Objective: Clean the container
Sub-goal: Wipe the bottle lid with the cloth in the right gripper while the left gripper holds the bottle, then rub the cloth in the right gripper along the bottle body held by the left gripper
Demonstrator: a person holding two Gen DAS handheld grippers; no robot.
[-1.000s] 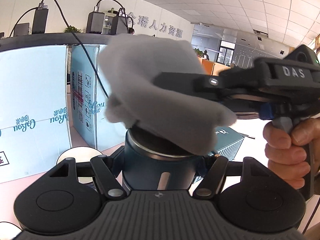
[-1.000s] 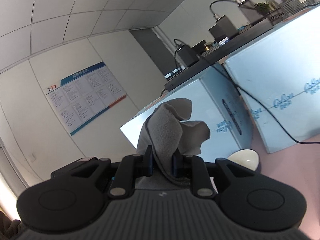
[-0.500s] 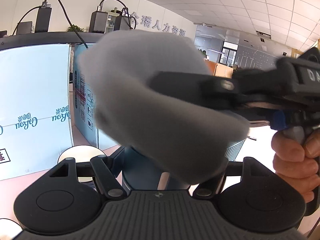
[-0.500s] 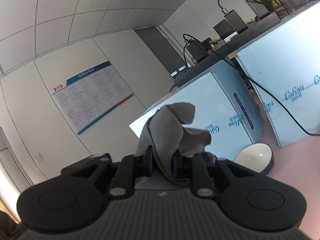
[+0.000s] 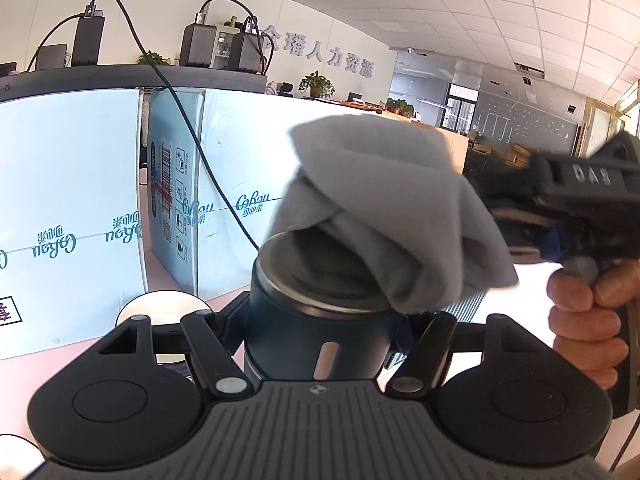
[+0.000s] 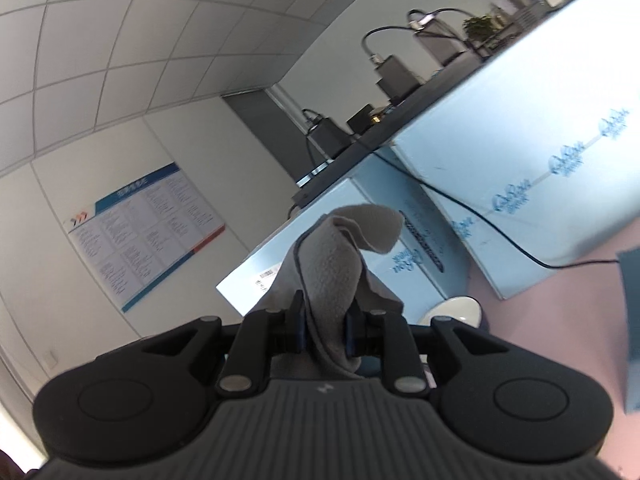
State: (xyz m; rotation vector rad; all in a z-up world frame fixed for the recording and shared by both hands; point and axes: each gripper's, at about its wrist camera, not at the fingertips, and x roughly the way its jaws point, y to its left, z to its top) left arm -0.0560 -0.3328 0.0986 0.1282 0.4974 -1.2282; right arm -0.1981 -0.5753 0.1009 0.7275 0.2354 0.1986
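Note:
My left gripper (image 5: 320, 332) is shut on a dark blue container (image 5: 316, 340) with a steel rim, held upright and tilted, its open mouth showing. My right gripper (image 6: 323, 332) is shut on a grey cloth (image 6: 336, 268). In the left wrist view the grey cloth (image 5: 384, 216) hangs over the right side of the container's mouth, with the right gripper's body (image 5: 568, 200) and the hand holding it at the right. The left part of the mouth is uncovered.
Light blue cartons (image 5: 80, 216) stand behind on a pink tabletop (image 6: 560, 320), with a black cable (image 5: 216, 184) across them. A white bowl (image 5: 160, 312) sits by the cartons; it also shows in the right wrist view (image 6: 456, 312). A blue-grey box (image 6: 632, 320) is at the right edge.
The cloth has moved right and back, off the left part of the container's mouth, which it covered before. The right gripper has drawn back to the right.

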